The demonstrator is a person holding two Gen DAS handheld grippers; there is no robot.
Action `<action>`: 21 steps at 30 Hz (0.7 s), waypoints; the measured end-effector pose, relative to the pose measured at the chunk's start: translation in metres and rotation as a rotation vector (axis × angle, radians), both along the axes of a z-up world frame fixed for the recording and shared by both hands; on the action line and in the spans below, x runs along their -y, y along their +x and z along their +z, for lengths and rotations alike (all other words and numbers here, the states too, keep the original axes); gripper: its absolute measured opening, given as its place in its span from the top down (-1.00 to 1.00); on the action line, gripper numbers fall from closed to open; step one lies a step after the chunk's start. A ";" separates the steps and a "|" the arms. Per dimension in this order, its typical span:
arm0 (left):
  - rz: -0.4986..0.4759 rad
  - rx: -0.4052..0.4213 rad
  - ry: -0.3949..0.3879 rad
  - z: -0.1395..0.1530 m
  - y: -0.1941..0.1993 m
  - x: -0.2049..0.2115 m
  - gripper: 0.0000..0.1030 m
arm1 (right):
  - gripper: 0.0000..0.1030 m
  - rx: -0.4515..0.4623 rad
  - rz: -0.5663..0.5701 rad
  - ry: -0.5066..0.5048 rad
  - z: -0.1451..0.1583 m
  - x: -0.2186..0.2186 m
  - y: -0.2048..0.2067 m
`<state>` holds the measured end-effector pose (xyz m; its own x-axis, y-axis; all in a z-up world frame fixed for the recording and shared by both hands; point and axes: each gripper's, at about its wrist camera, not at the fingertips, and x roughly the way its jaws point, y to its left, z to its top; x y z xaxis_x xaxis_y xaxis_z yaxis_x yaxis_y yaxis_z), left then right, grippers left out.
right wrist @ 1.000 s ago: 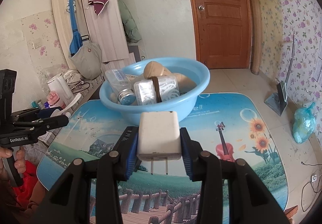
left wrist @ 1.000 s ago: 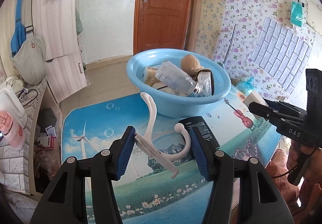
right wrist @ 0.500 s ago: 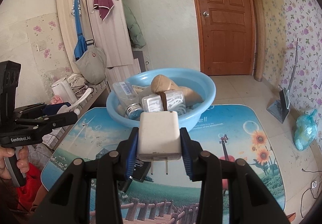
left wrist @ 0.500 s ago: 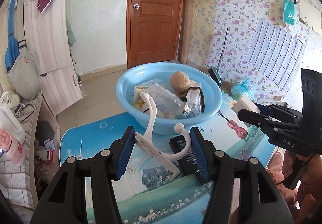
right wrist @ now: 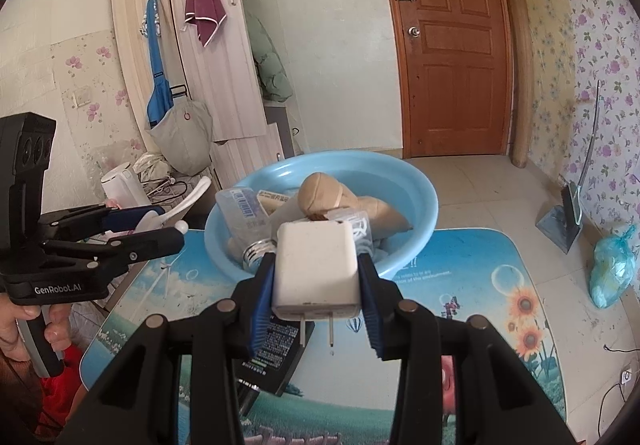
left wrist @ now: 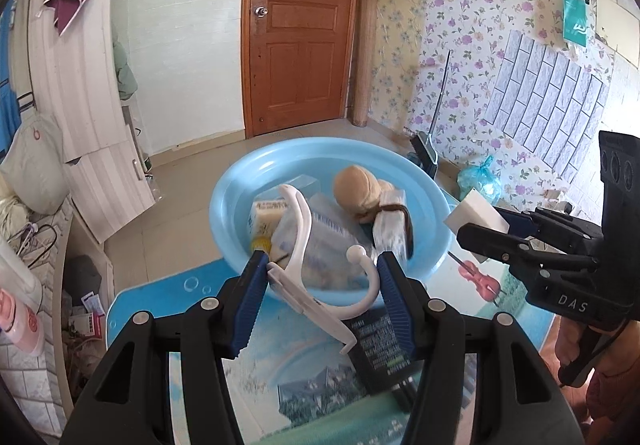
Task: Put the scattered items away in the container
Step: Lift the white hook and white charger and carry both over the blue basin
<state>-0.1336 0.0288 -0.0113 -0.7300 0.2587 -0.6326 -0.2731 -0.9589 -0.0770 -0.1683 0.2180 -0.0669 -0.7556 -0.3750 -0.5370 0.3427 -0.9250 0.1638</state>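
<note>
Your left gripper point(left wrist: 320, 287) tilts down toward the blue basin point(left wrist: 232, 205), its fingers point(left wrist: 394, 301) clamped on a white hook point(left wrist: 304, 245). Your right gripper point(right wrist: 316, 289) sits on the basin's other side, fingers point(right wrist: 262, 297) pinching a white charger point(right wrist: 316, 269). Your hand point(right wrist: 24, 325) wraps the left handle

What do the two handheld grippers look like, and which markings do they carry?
Both are black plastic with ribbed blue pads. The left gripper shows "GenRobot.AI" in white on its side, seen from the right wrist. The right gripper shows "DAS" in white, seen from the left wrist. Round silver rivets sit on their arms.
</note>
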 end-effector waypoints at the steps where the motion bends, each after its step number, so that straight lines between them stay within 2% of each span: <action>1: -0.001 0.001 -0.002 0.000 -0.006 -0.001 -0.08 | 0.26 0.002 0.000 -0.001 0.000 0.000 -0.005; 9: -0.021 -0.004 -0.023 0.004 -0.058 -0.011 -0.08 | 0.26 -0.006 0.000 0.008 0.004 0.002 -0.042; 18: -0.059 0.014 -0.027 -0.011 -0.108 -0.014 -0.08 | 0.26 0.035 0.018 0.005 0.000 0.013 -0.102; 20: -0.055 0.027 -0.021 -0.015 -0.113 -0.013 -0.13 | 0.26 0.043 0.019 0.018 -0.001 0.017 -0.113; 21: -0.053 0.028 -0.019 -0.016 -0.114 -0.012 -0.28 | 0.26 0.053 0.022 0.029 -0.003 0.020 -0.118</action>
<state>-0.2476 0.0408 -0.0276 -0.6972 0.2846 -0.6579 -0.3216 -0.9444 -0.0677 -0.2862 0.1980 -0.0694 -0.7176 -0.3747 -0.5870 0.3546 -0.9221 0.1551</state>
